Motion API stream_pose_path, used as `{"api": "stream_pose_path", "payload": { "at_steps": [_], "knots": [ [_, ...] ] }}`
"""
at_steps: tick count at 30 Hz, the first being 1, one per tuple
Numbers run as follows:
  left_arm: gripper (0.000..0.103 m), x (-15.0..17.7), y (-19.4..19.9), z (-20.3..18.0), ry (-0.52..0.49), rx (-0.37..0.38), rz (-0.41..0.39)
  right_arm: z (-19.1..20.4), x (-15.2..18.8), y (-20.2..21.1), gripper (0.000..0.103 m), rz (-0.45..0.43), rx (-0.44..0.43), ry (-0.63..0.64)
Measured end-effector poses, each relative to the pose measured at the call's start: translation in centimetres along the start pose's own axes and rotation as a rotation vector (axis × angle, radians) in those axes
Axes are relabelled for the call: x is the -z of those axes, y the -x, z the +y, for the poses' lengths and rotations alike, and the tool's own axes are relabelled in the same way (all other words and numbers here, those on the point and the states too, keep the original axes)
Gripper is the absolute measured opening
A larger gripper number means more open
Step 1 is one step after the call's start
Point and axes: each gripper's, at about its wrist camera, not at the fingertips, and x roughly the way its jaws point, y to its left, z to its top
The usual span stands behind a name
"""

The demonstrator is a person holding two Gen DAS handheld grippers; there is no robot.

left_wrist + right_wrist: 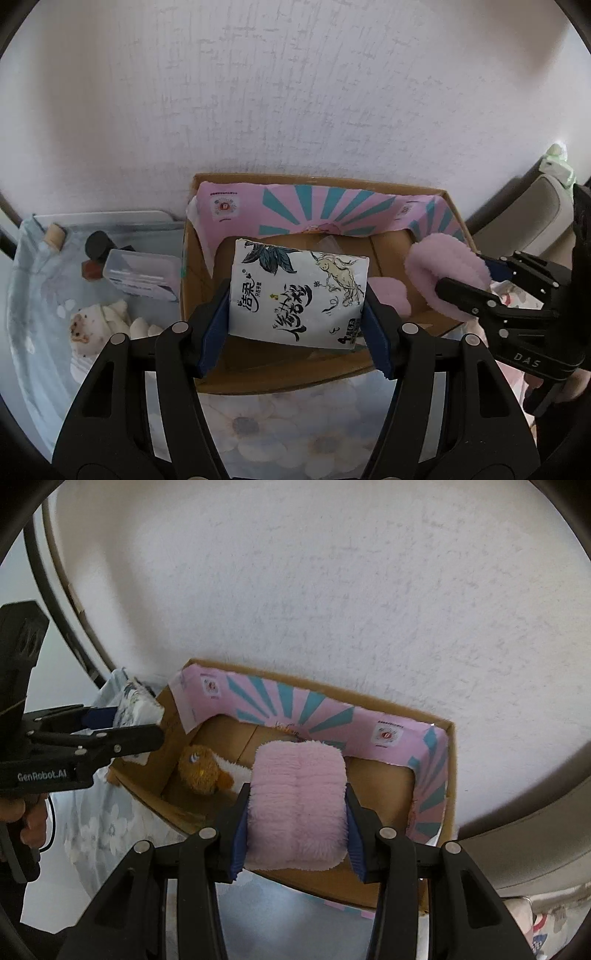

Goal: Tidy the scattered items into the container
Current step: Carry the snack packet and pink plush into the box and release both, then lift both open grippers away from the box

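Note:
My left gripper (297, 306) is shut on a white tissue pack (295, 295) with black lettering, held over the open cardboard box (207, 380). My right gripper (297, 808) is shut on a fluffy pink plush item (297, 805), held above the same box (448, 775) at its near side. In the left wrist view the right gripper (469, 277) and the pink plush (443, 266) show over the box's right part. In the right wrist view the left gripper (147, 723) and the tissue pack (136, 705) show over the box's left edge. A brown and white plush toy (207, 768) lies inside the box.
The box is lined with pink and teal paper (325, 210) and stands against a white wall. Left of it, on a floral cloth (40, 295), lie a clear plastic case (140, 273), a black cap (98, 243), a cork (55, 232) and a white plush toy (96, 325).

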Motion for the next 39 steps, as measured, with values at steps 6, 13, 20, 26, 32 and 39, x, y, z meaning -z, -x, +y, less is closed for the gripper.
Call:
{"api": "stream_pose_path", "payload": {
  "at_steps": [6,13,20,26,32,39],
  "knots": [
    [0.061,-0.1,-1.1,0.6,0.012,-0.018,0.023,-0.3,-0.1,-0.2,0.041,0.004,-0.016,0.015],
    [0.102,-0.5,-0.8,-0.1,-0.003,-0.038,0.072,-0.7,-0.8,-1.7,0.066,0.096,-0.092,-0.015],
    [0.103,-0.4,1.6,0.6,0.017,-0.054,0.034,-1.7,-0.4,-0.5,0.069,0.073,-0.07,-0.044],
    [0.102,-0.1,4.3,1.9,0.024,-0.05,-0.01,-0.8,-0.8,0.0,0.069,0.062,-0.062,-0.022],
    [0.103,-0.2,8.2,4.7,0.02,-0.077,-0.089,1.5,-1.6,1.8,0.085,-0.02,-0.163,-0.045],
    [0.102,-0.3,14.0,13.5,0.096,-0.15,-0.166,6.1,-3.3,3.8,0.085,-0.063,-0.11,-0.006]
  ]
}}
